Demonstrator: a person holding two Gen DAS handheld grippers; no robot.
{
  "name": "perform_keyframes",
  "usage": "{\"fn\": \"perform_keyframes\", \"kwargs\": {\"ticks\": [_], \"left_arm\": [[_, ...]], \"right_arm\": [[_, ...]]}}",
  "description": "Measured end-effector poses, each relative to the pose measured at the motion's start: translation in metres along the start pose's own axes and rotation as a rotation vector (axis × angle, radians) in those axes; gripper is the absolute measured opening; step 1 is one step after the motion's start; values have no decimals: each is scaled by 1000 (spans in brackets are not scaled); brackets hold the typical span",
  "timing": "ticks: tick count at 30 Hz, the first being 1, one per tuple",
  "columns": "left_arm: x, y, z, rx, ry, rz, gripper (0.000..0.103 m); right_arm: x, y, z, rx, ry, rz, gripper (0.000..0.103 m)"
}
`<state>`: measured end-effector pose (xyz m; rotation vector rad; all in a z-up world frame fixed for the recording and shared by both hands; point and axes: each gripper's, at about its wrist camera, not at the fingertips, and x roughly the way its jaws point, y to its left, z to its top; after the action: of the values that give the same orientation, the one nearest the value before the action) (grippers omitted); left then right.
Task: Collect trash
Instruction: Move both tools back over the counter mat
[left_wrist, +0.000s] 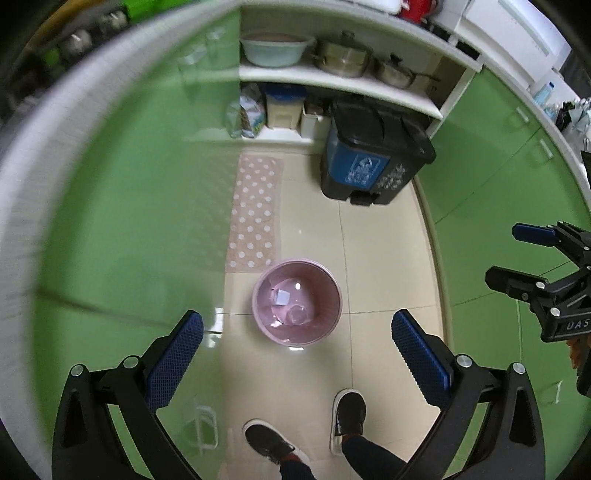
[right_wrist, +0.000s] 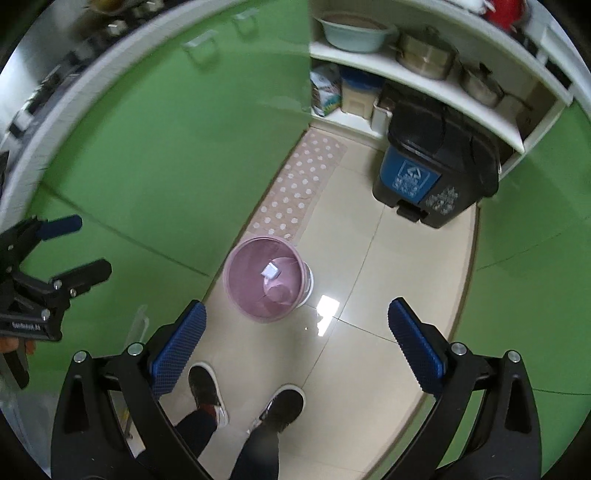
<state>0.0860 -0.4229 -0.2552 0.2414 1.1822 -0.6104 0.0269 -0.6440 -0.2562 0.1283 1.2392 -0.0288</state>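
Grippers both empty, jaws wide: left gripper (left_wrist: 297, 354), right gripper (right_wrist: 295, 339), high over floor. Trash, a white scrap (left_wrist: 282, 296) and clear cup (left_wrist: 297, 314), sits inside pink bin (left_wrist: 258, 295). Risk: bin looks light, a careless foot or descending finger could tip it. Black pedal bin (left_wrist: 373, 162) far right, dotted mat (left_wrist: 255, 214) far left, shoes (left_wrist: 349, 410) near.

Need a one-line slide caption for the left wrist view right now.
Open left gripper high above a pink wastebasket holding a white scrap on the tiled kitchen floor.

Pink basket (left_wrist: 297, 334), white-dotted pink mat (left_wrist: 255, 212), green cabinets (left_wrist: 140, 206), blue-and-black bin (left_wrist: 369, 162).
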Motion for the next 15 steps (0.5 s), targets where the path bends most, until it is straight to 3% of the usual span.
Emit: {"fn": "perform_keyframes", "kwargs": {"ticks": [9, 15], "left_arm": [[-137, 22, -12, -126, -115, 63, 98], [-210, 48, -41, -241, -215, 134, 98]], "right_arm": [[-132, 58, 12, -155, -101, 68, 100], [-185, 118, 25, -299, -177, 152, 100]]}}
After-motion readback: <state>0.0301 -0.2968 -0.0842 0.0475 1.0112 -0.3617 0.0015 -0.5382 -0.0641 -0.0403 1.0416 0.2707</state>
